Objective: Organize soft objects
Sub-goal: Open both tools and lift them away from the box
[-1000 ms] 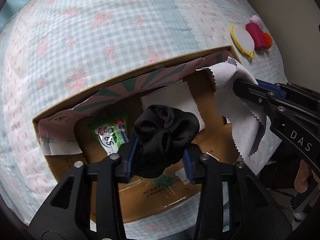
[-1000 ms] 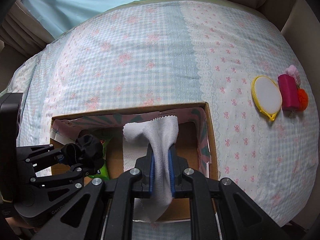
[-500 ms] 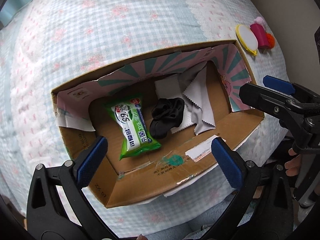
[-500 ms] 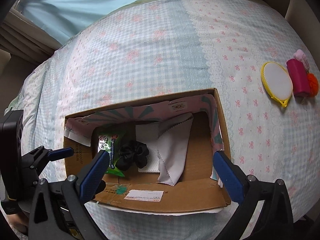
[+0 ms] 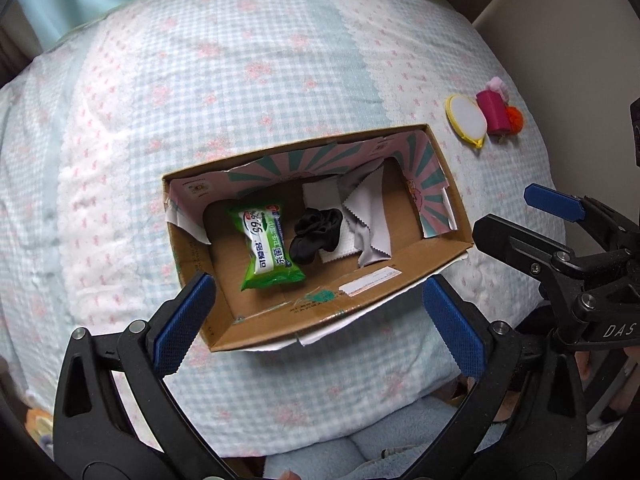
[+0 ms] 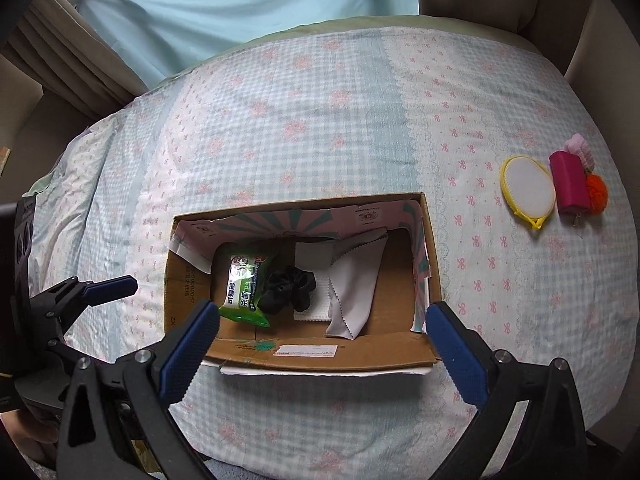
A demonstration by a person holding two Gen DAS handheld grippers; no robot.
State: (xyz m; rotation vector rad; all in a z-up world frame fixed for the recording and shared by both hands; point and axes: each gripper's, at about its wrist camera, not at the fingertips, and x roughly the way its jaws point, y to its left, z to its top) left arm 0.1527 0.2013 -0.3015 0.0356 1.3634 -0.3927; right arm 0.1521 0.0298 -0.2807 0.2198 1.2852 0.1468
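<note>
An open cardboard box [image 5: 340, 312] [image 6: 320, 360] lies on the checked bedspread. Inside lie a green wet-wipe pack [image 5: 268, 248] [image 6: 244, 288], a black scrunchie [image 5: 316, 234] [image 6: 286, 288], a white folded cloth [image 5: 320, 200] [image 6: 310, 256] and a grey zigzag-edged cloth [image 5: 368, 224] [image 6: 352, 288]. My left gripper [image 5: 316, 324] is open and empty, above the box's near wall. My right gripper [image 6: 320, 356] is open and empty, above the same near wall; it also shows at the right of the left wrist view [image 5: 516, 220].
On the bedspread to the right of the box lie a yellow-rimmed round pad [image 5: 466, 118] [image 6: 527, 188], a magenta block [image 5: 494, 110] [image 6: 568, 186], an orange pompom [image 6: 598, 192] and a pink fluffy item [image 6: 578, 146]. A curtain [image 6: 240, 8] hangs behind the bed.
Both grippers opened: the black scrunchie and the grey cloth dropped into the box. Both grippers then pulled back and up, away from the box.
</note>
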